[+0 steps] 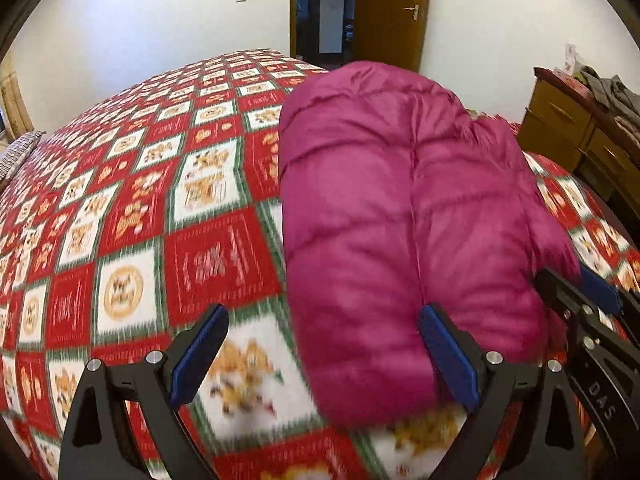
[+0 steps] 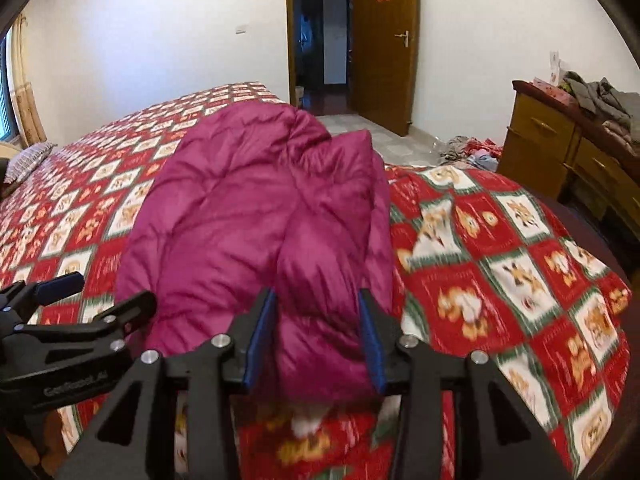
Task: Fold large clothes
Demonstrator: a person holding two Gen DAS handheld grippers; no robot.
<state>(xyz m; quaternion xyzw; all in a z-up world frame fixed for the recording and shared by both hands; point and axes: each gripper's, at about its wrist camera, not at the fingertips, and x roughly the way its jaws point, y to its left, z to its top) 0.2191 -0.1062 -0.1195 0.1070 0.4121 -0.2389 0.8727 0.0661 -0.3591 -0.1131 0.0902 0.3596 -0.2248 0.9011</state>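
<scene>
A magenta puffer jacket [image 1: 400,208] lies folded into a thick bundle on the bed; it also shows in the right wrist view [image 2: 256,216]. My left gripper [image 1: 324,356] is open wide at the bundle's near left corner, its right finger against the fabric and its left finger over the bedspread. My right gripper [image 2: 318,336] is open with both blue pads on either side of the jacket's near end, not closed on it. The right gripper shows at the right edge of the left wrist view [image 1: 580,304], and the left gripper shows at the left of the right wrist view [image 2: 60,300].
The bed has a red, white and green patchwork bedspread [image 1: 132,220]. A wooden dresser [image 2: 560,156] with piled clothes stands at the right. An open wooden door [image 2: 384,48] is at the back. Clothes lie on the floor [image 2: 468,148]. A pillow [image 2: 28,160] is at far left.
</scene>
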